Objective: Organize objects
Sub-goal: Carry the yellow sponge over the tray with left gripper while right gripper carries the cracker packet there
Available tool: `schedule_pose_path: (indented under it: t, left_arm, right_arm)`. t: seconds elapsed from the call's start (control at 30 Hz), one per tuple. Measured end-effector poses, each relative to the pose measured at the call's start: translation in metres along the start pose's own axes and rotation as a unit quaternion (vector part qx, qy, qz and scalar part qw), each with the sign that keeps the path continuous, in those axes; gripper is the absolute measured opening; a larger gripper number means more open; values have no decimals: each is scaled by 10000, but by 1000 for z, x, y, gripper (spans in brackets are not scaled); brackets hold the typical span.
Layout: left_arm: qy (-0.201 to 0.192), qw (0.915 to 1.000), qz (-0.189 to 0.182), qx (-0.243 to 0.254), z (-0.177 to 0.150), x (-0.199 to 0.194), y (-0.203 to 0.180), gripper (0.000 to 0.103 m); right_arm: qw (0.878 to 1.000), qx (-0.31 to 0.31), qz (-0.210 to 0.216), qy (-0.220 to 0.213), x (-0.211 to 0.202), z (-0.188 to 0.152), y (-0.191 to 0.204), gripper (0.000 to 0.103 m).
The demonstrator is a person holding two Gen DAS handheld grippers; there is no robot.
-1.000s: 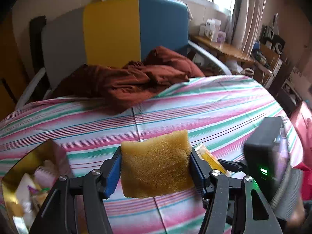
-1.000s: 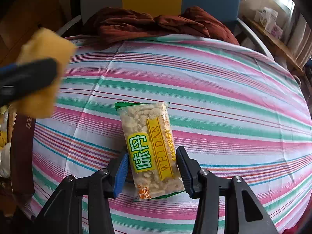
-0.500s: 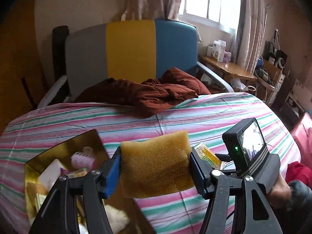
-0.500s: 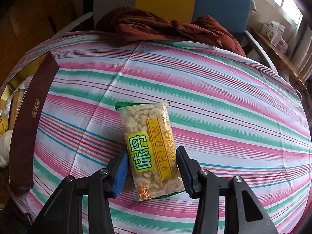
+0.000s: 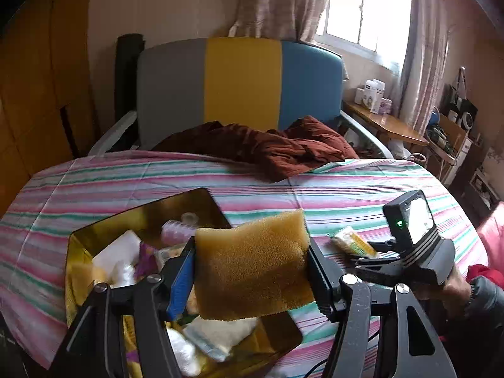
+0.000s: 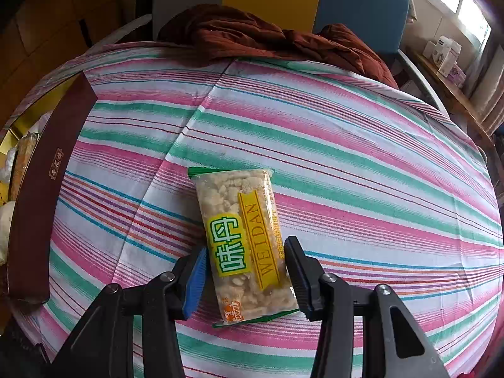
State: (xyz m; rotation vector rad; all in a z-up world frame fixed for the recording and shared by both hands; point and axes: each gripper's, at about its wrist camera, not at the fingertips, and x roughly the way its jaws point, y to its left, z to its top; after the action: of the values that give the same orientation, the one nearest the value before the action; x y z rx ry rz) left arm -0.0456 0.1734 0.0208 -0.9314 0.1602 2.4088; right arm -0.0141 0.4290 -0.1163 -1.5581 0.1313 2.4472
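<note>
The striped bed (image 6: 362,163) carries everything here, with a gold-lined box (image 5: 94,236) set on its left part, already holding a jumble of small things. The left gripper (image 5: 250,271) hangs over the near right corner of that box, so the box lies directly below and a little left of its fingers; the judgement is that the coming move is a short drop downward, not a reach.

Between those fingers sits a yellow sponge (image 5: 252,261), clamped at its two short ends, its long axis running across from finger to finger, clear of the box contents beneath.

The right gripper (image 6: 245,278) is low over the bed, well right of the box, whose dark outer wall shows at the left edge of the right wrist view. Its fingers press against both long sides of a snack packet (image 6: 242,242), which lies flat on the bed with its long axis pointing straight away from the fingers, only its near half between them.
</note>
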Motion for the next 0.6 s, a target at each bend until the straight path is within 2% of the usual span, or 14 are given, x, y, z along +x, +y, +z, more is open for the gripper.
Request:
schedule_pose_path:
  t: [0.33,0.6]
  left_arm:
    - [242,9988,153,-396,-27,-4,47,64]
    - [306,9944,521,-866,-48,-16,98,64]
  right_arm:
    - [10000,21,8,53,0,-1,4,48]
    - [9998,6,45,191,-2,0,10,47]
